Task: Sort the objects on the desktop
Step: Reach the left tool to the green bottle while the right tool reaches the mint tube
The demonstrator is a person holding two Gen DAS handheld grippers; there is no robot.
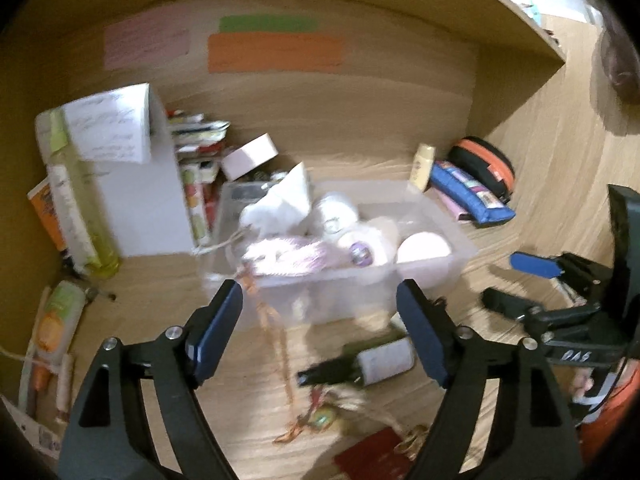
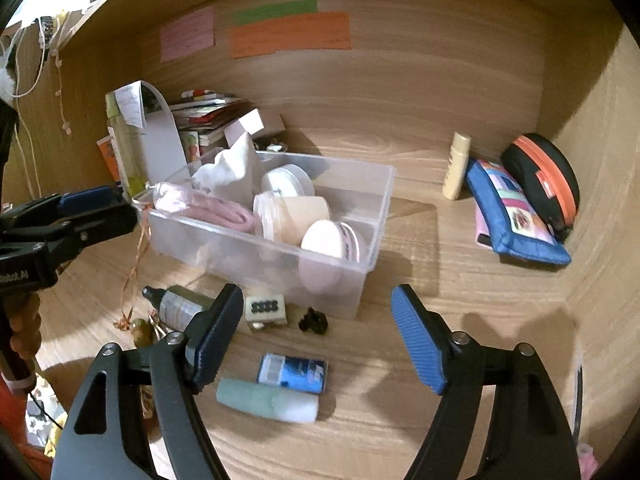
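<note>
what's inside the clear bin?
In the clear bin: white cloth, pink cord bundle, a white-lidded jar, a cream jar on its side, and a pink round-lidded jar. Whatever lies under them is covered.

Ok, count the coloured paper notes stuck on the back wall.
3, in one cluster: a pink note leftmost, an orange note to its right, and a green note right above the orange one.

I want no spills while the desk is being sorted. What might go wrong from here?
1. The ribbon trailing from the clear bin could snag a gripper and likely drag the bin.
2. The dark bottle lies on its side by the left finger of the open right gripper; a nudge may roll it.
</note>
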